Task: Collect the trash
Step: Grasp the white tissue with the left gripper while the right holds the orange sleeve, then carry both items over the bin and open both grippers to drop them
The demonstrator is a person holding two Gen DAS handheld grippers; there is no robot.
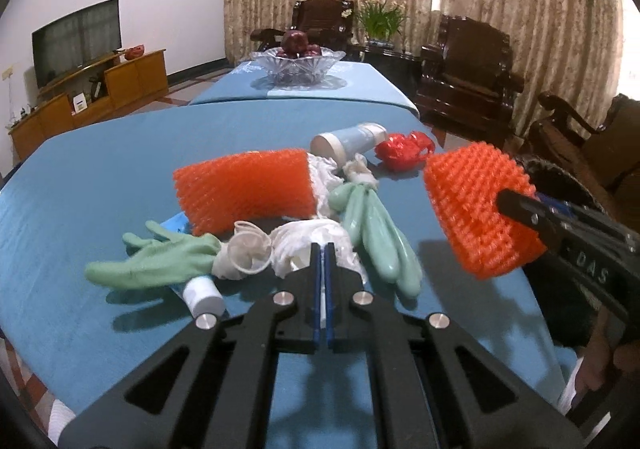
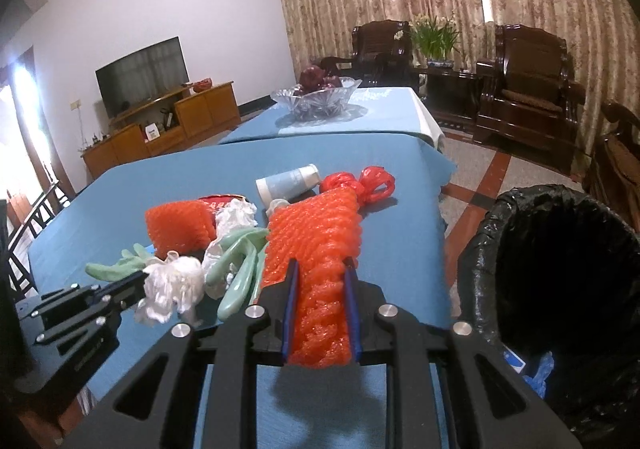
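So the right gripper (image 2: 320, 313) has its jaws clamped on one of the orange foam nets (image 2: 316, 269), holding it up off the counter (image 2: 400, 241), with the net sticking out past the fingertips. From the left wrist view you can see that same net hanging in the air on the right side, clear of the blue cloth.

The left gripper (image 1: 323, 249) is pinched fully closed, and it looks like it has a bit of the crumpled white tissue (image 1: 304, 237) caught between the tips; the right wrist view shows the white wad bunched right at its nose.

Still lying on the counter: a second orange foam net (image 1: 244, 189), a green rubber glove (image 1: 156, 261) on the left, another green glove (image 1: 376, 233) to the right of the tissue, a small white bottle (image 1: 204, 295) near the left gripper, a pale blue tube (image 1: 348, 141) further back, and a crumpled red plastic bag (image 1: 404, 149) beside that tube.

The black-lined trash bin (image 2: 560, 269) sits on the floor just off the right edge of the counter, with some blue stuff already in the bottom.
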